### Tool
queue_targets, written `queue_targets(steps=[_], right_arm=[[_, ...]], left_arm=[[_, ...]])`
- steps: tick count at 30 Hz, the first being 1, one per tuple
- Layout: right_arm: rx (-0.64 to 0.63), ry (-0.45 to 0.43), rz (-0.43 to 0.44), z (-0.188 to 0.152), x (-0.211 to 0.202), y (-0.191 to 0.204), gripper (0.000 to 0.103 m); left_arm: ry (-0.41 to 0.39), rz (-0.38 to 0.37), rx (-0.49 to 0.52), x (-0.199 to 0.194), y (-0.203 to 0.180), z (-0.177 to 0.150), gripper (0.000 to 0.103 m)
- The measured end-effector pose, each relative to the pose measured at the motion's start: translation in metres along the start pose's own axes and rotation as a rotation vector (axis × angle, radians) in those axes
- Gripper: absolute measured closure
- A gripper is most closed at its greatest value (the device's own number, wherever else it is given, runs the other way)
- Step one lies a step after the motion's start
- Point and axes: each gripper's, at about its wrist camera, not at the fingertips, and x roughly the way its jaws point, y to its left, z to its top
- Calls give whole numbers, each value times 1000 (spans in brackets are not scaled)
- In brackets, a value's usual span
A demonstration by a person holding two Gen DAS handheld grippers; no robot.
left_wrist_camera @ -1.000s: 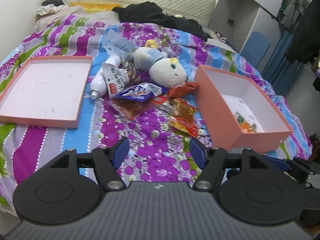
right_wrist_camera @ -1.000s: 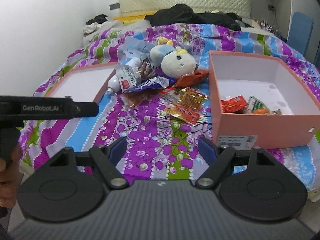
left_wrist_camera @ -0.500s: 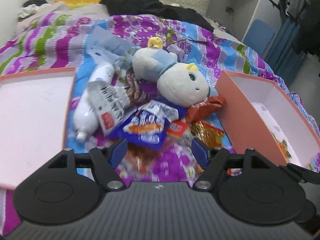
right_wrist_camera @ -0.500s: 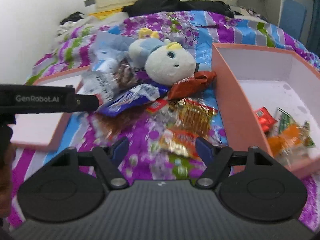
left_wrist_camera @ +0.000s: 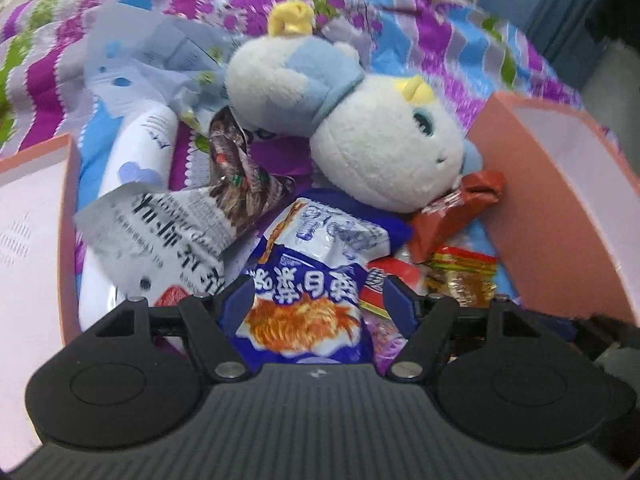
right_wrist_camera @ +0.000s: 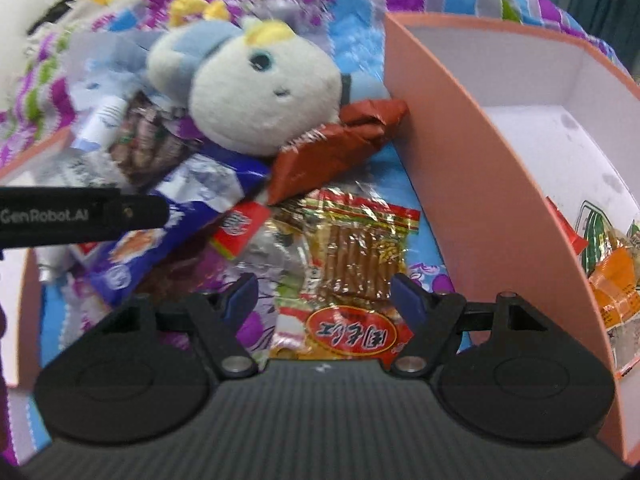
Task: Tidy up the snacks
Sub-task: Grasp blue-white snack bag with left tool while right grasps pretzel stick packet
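1. My left gripper (left_wrist_camera: 318, 294) has its jaws spread wide and grips nothing. The blue snack bag (left_wrist_camera: 316, 276) lies on the bedspread (left_wrist_camera: 420, 12) directly between and under the two fingertips, but I see a gap on both sides, so neither pad presses on it.

2. That bag's long axis runs away from me, from the fingers up toward the plush toy (left_wrist_camera: 360, 120), roughly along the line the gripper points. The jaws therefore straddle its narrow width, which I judge the better way to pinch it.

3. My right gripper (right_wrist_camera: 324, 292) is likewise released and empty-handed. Between its fingertips lies the clear pack of brown sticks (right_wrist_camera: 360, 256), with its red-labelled end nearest me, partly under the gripper body.

4. That pack also lies lengthwise away from me, just beside the near wall of the pink box (right_wrist_camera: 480, 200) on the right side of the bed. The box already holds a few packets (right_wrist_camera: 612, 276).

5. Which hand for which: the right gripper is nearer the box and the stick pack, the left nearer the blue bag and the shallow pink lid (left_wrist_camera: 28, 240) at the left side.

6. The relation that matters, in my judgement: each target is below the open fingers, so what remains is a descent, then a close across the short side.

7. Risk: the crumpled printed wrapper (left_wrist_camera: 160, 228) touches the blue bag's left edge and may get caught.
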Motion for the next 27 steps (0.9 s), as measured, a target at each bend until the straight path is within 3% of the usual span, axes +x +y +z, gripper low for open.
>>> queue_targets(steps=[11, 18, 23, 27], right_arm=[[0, 124, -47, 20, 38, -1, 29], [64, 205, 4, 25, 55, -12, 29], [42, 223, 39, 25, 60, -19, 29], [31, 229, 52, 26, 59, -25, 38]], left_arm=[[127, -4, 79, 53, 4, 29, 28], [190, -21, 68, 75, 12, 35, 28], [194, -30, 45, 81, 18, 34, 28], [188, -6, 58, 80, 14, 34, 34]])
